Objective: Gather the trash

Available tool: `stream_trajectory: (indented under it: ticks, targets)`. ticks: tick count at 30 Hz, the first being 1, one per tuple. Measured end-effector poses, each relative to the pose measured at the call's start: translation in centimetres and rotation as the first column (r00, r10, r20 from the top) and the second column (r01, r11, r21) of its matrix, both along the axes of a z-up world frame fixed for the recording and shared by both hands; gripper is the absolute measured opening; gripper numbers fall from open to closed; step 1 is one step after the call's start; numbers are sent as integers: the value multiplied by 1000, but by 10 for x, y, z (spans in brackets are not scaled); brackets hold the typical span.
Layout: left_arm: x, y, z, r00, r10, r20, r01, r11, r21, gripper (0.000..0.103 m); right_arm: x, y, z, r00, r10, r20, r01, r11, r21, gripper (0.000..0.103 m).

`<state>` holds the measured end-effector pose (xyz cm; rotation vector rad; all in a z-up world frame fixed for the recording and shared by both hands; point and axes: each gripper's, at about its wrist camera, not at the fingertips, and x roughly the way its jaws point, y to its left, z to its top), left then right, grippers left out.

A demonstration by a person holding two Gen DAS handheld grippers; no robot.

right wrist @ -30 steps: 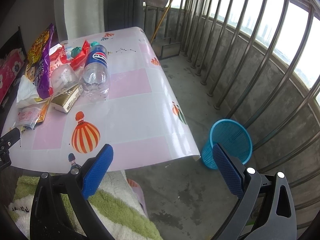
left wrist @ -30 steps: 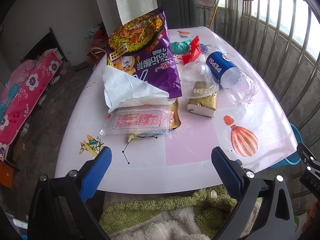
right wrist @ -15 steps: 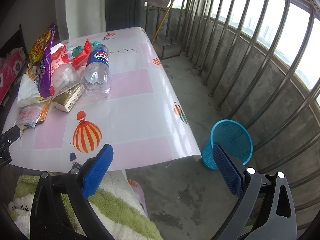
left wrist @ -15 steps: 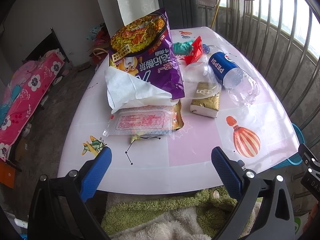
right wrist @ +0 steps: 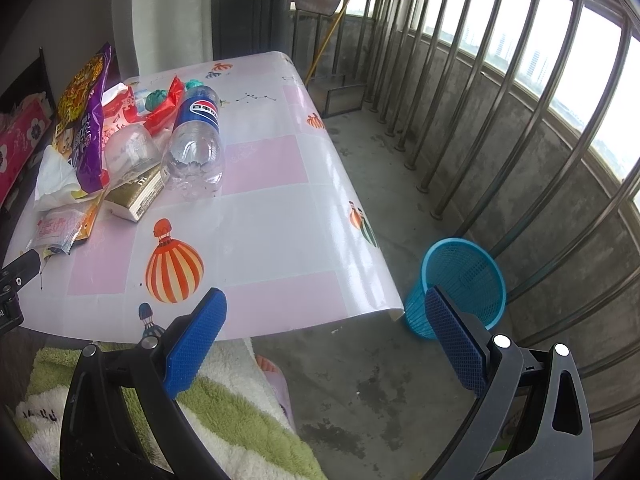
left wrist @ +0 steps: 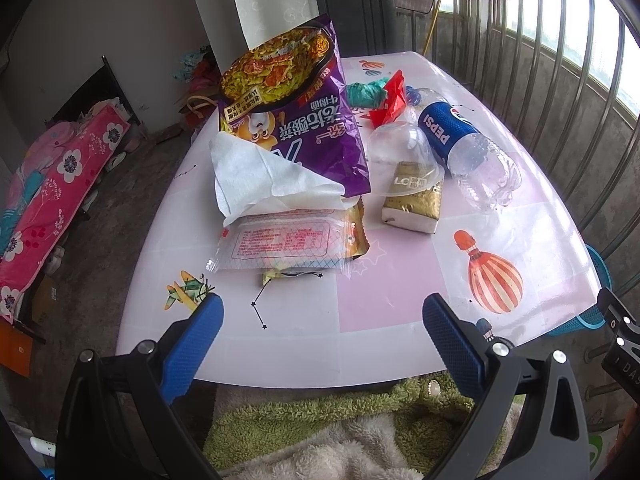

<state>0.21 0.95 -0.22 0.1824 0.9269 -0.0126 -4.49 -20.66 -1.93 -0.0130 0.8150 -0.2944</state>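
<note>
Two grippers, both w/ blue pads spread wide and holding nothing: left gripper [left wrist: 322,322] low over near edge of table [left wrist: 384,312], right gripper [right wrist: 324,316] off the table's near right corner, w/ blue mesh bin [right wrist: 466,276] on floor just beyond its right pad. Trash heaped on table's left-centre: purple snack bag [left wrist: 312,120] w/ Chinese print propped over white tissue [left wrist: 256,176], clear wrapper [left wrist: 280,242] w/ red fine print (too small to read) in front. Right of those, gold pack [left wrist: 414,200] marked "LO…" under clear plastic cup [left wrist: 400,148], touching lying "PEPSI" bottle [left wrist: 468,152]; red wrapper [left wrist: 390,100] and teal crumple [left wrist: 366,94] behind.
</note>
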Motion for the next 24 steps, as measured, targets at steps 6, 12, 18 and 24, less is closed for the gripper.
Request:
stream_trajectory:
  ticks: [6,12,18,24]
  targets:
    - [1,0,-2,1000,1,-6,-1,1000,3,98,0,0,-1,1000,1,-5,-1,1000,-2,95]
    - [1,-1,-3,1000,1,-8,-1,1000,4,98,-1,-1,-4,1000,0,-11,0,1000,-2,95]
    - [0,-2,-5,1000,-3,-9,3,1000,9,98,-1,-2,-5,1000,-4,-13,4,1000,-6,95]
    - [0,-3,-5,1000,-4,-10,4,1000,10,98,0,-1,-5,1000,-10,-13,10,999,-35,95]
